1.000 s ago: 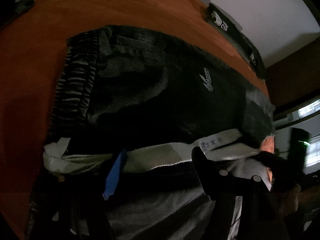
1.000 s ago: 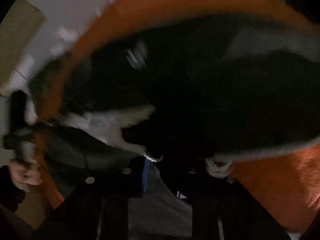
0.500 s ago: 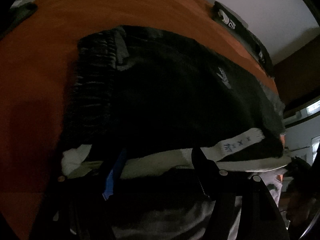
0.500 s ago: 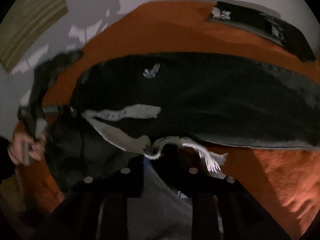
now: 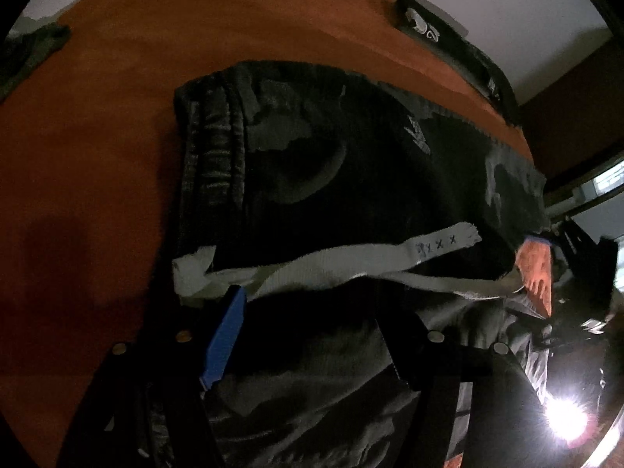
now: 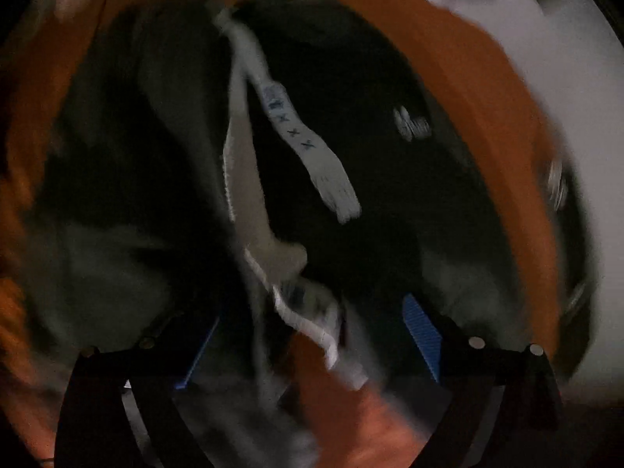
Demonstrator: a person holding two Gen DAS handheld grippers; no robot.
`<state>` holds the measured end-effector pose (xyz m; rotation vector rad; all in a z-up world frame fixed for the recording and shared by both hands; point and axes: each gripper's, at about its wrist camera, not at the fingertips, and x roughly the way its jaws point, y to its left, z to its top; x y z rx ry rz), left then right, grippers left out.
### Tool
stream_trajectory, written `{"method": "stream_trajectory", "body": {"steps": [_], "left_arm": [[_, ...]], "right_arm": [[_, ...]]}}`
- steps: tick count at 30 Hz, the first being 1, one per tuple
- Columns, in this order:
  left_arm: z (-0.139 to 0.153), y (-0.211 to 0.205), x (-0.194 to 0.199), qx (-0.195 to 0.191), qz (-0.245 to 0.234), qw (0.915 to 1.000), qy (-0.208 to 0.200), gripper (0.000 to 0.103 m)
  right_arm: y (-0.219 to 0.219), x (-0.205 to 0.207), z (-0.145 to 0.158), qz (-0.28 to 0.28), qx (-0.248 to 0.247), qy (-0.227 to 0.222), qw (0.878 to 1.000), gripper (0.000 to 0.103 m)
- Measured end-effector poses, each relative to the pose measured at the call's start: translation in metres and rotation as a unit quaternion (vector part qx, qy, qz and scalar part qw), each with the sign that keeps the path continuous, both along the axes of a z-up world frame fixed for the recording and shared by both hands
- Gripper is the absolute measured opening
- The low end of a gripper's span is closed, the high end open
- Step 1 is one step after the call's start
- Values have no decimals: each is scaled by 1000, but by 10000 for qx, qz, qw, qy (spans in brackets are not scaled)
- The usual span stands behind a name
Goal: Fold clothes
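the dark sweatpants [image 5: 351,179] lie on the orange surface [image 5: 97,163], doubled along their length so one leg sits on the other, with the ribbed waistband [image 5: 212,156] at the left end and a small pale logo [image 5: 415,136] facing up. the white drawstring [image 5: 351,261] trails loose along the near edge, its marked tip resting on the cloth. the length-wise fold looks done; judging by the long shape, a cross fold to shorten the pants is likely what remains, though the near part hangs off toward the camera and is hard to read. the left gripper [image 5: 312,335] has its jaws spread with dark fabric between them, not pinched as far as i can tell. the right gripper [image 6: 308,335] is blurred, jaws apart over the drawstring end, grasping nothing. another dark garment [image 5: 460,50] lies at the far edge.
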<state>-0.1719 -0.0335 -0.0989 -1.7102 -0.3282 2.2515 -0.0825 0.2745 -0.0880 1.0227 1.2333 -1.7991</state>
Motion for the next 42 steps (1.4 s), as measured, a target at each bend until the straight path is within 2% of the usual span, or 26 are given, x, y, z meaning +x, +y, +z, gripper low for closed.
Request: {"method": "stream_trajectory", "body": {"steps": [1,2,3,4,5,6,9,11,13,16,18,21,23,26,28,30,31,35,37,39,42], "left_arm": [[-1,0,1,5,8,10000,-27,69],[-1,-1,1,9,17,10000,-54,69],[-2,-1,2,13,24,10000,-79,69],[-2,-2,1,1,21,10000,-70,69],[0,-3,1,-26,22,10000,-30,69],[1,-4,0,-67,28,10000,28,69],[12,-11,2,-621,192,9949,777,69],[12,-19,0,-646,343,9945,747,69],[11,-27,-2,-670,494,9940,716,69],[11,-39,-5,-707,721,9926,670,69],[11,-48,-7,-731,871,9915,638,69],[10,-60,-9,-765,1089,9893,594,69],[17,-60,-1,-744,1038,9898,631,69],[23,-61,11,-651,987,9910,635,69],[25,-66,23,-548,992,9919,574,69],[27,-75,36,-423,1020,9926,503,69],[27,-79,42,-356,1041,9928,476,69],[26,-102,79,-159,1235,9917,320,69],[24,-110,91,-65,1293,9914,191,69],[22,-124,108,84,1352,9907,78,69],[11,-137,126,304,1367,9899,-230,69]], "right_arm": [[-3,0,-9,94,95,204,9997,81],[-5,-4,-16,85,189,81,9998,37],[-7,-10,-22,11,237,-101,9997,25],[-6,-17,-22,-213,143,-376,9990,23],[-4,-20,-16,-312,16,-413,9987,20],[-2,-19,-6,-361,-118,-372,9986,20],[5,-19,36,-550,-692,-566,9945,15],[13,-27,52,-514,-1030,-681,9910,15],[17,-48,39,-578,-987,-1147,9868,14],[-1,-56,-6,-101,-268,-1064,9939,13],[-3,-62,-12,-125,-220,-1076,9939,13],[7,-65,1,-363,-543,-1212,9905,14],[12,-61,11,-575,-570,-1153,9900,23],[25,-49,38,-968,-861,-700,9891,31],[46,-41,62,-1474,-1298,-571,9789,32],[70,-24,82,-2152,-1709,-443,9605,32],[85,-13,92,-2526,-1919,-382,9476,32],[149,62,108,-3886,-2667,-118,8819,32],[173,116,99,-4507,-2934,-31,8431,32],[186,162,76,-5075,-3053,22,8058,32],[225,233,53,-6045,-3271,94,7263,32]]}}
